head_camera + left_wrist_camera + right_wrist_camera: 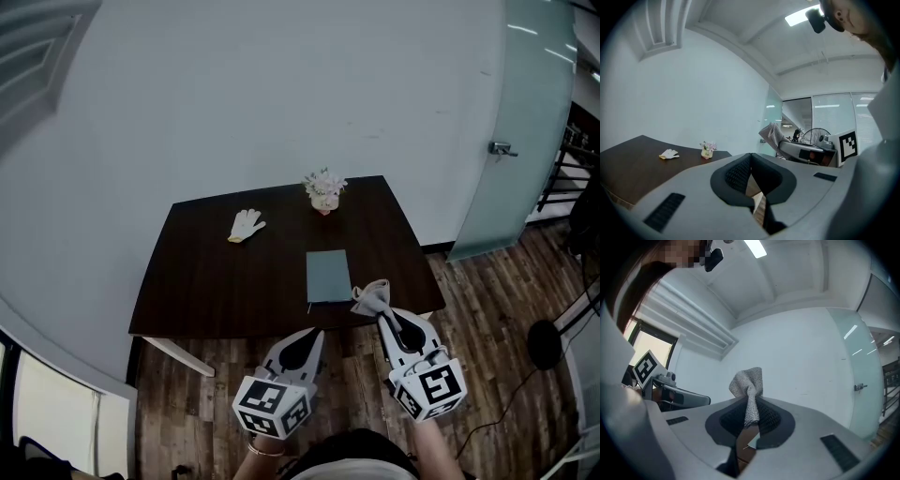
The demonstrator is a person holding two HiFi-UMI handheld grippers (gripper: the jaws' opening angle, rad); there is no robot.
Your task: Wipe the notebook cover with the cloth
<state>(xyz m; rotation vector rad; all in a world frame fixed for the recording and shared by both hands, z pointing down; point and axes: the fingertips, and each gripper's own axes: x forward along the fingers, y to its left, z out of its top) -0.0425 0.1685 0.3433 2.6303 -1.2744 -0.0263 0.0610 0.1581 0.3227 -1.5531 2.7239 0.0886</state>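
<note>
A grey-blue notebook (328, 276) lies flat on the dark table (206, 281), near its front edge. My right gripper (383, 321) hovers just off that front edge, right of the notebook, shut on a grey knitted cloth (371, 296) that bunches up beyond the jaw tips. In the right gripper view the cloth (748, 389) stands up pinched in the gripper (749, 404). My left gripper (309, 336) is below the table's front edge, shut and holding nothing; its own view shows the jaws (751, 158) pressed together. The notebook is hidden in both gripper views.
A white work glove (246, 225) lies at the back left of the table and a small pot of flowers (324, 190) stands at the back edge. A frosted glass door (511, 131) is to the right. A fan base (545, 343) sits on the wooden floor.
</note>
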